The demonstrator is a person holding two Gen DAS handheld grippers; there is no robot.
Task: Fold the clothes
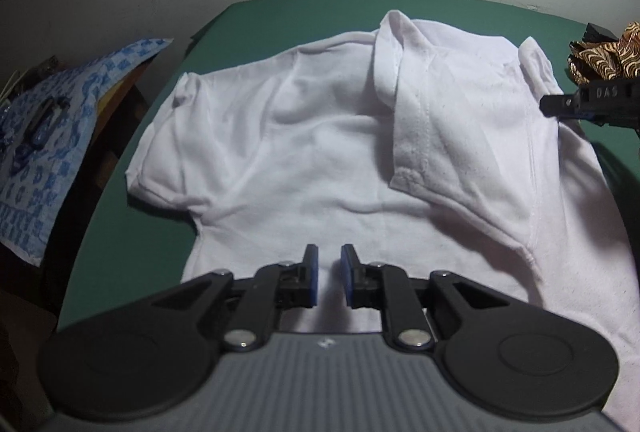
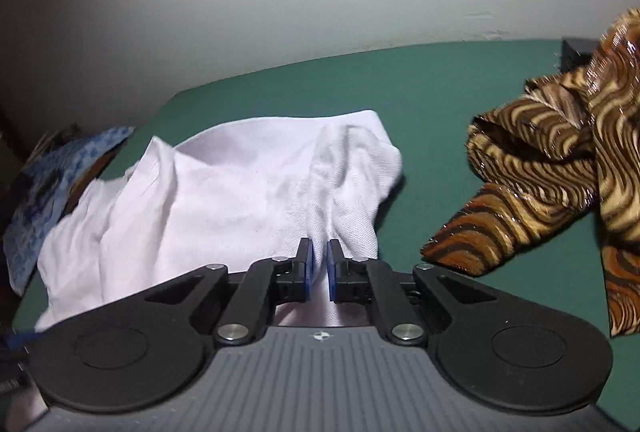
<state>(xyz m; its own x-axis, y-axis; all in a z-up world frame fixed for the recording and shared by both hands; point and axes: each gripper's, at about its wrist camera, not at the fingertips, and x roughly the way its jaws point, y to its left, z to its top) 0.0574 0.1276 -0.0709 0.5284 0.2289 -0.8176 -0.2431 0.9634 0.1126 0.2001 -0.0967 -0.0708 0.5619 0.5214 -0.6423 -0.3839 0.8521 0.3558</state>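
A white T-shirt (image 1: 304, 152) lies spread on the green table (image 1: 120, 232), its right side and sleeve folded over onto the body. My left gripper (image 1: 330, 264) is over the shirt's lower middle, jaws narrowly apart with a ridge of white fabric between the blue pads. My right gripper (image 2: 318, 260) is shut on a pinched fold of the same shirt (image 2: 224, 192) near its right edge, lifting it slightly. The right gripper's black finger shows in the left wrist view (image 1: 580, 100) at the shirt's right edge.
A brown and gold striped cloth (image 2: 560, 176) lies on the table to the right of the shirt, with a dark box (image 2: 576, 52) behind it. A blue patterned cloth (image 1: 60, 136) covers furniture left of the table. A pale wall stands behind.
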